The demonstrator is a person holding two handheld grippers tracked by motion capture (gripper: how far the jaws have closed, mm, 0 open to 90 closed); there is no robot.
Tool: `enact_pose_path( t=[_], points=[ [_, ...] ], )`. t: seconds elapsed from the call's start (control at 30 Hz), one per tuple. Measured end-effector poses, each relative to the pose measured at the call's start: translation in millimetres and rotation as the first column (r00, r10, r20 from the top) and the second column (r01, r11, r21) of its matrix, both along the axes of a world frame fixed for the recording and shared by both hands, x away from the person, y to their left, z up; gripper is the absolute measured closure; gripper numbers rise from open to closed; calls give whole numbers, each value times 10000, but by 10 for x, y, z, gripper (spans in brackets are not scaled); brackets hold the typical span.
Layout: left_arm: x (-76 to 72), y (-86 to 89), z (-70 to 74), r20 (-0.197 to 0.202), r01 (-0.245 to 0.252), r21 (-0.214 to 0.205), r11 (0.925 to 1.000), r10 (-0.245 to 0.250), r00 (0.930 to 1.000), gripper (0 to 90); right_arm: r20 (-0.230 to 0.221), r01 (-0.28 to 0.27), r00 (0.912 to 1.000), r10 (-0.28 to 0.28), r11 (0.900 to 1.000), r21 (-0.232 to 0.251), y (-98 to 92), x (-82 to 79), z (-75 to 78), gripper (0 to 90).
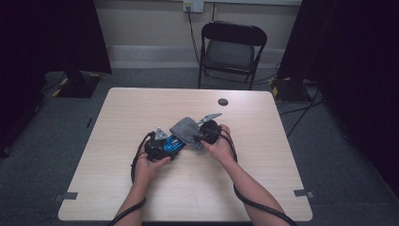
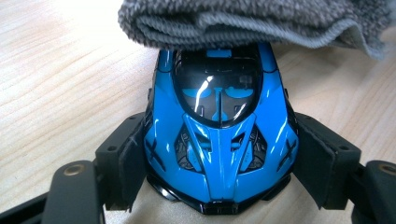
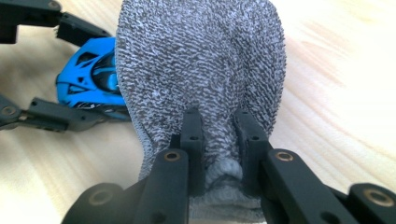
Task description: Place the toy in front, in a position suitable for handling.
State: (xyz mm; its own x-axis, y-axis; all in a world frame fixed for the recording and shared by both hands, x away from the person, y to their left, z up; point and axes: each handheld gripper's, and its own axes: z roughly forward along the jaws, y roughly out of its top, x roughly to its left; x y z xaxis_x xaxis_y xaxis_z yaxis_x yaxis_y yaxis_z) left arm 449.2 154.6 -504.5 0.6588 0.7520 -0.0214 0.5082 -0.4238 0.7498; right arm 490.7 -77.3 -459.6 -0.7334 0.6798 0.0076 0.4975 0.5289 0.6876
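Glossy blue toy car (image 2: 219,140) under nubby, folded grey cloth (image 3: 201,70), wood-grain table (image 1: 141,108).

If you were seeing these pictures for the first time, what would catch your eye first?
A glossy blue toy sports car sits clamped between the left gripper pads, near the middle of the pale wooden table. A folded grey knitted cloth, pinched by the right gripper, lies over the car's far end.

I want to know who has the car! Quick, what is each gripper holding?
Left gripper: shut on the blue car.
Right gripper: shut on the grey cloth.
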Motion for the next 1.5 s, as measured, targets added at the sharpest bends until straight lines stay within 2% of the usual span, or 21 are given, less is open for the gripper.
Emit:
enact_pose_path(
  t=[0.13, 0.3, 0.83, 1.13, 1.5],
  points=[
    [0, 0, 0, 0, 3, 1, 10000, -3, 10000, 257, -98, 179, 9998, -178, 9998, 127, -20, 48, 8, 768],
    [0, 0, 0, 0, 2, 0, 10000, -2, 10000, 256, 4, 332, 9994, -332, 9994, 23, -15, 76, 12, 768],
    [0, 0, 0, -1, -1, -5, 10000, 1, 10000, 257, -65, 962, 9953, -962, 9953, 67, -65, 213, 26, 769],
    [0, 0, 0, 1, 3, 1, 10000, -3, 10000, 257, -172, 1205, 9926, -1205, 9927, -15, -171, 247, -13, 769],
    [0, 0, 0, 1, 0, 0, 10000, 0, 10000, 257, -226, 1525, 9880, -1525, 9883, -32, -402, 246, -47, 769]
  ],
)
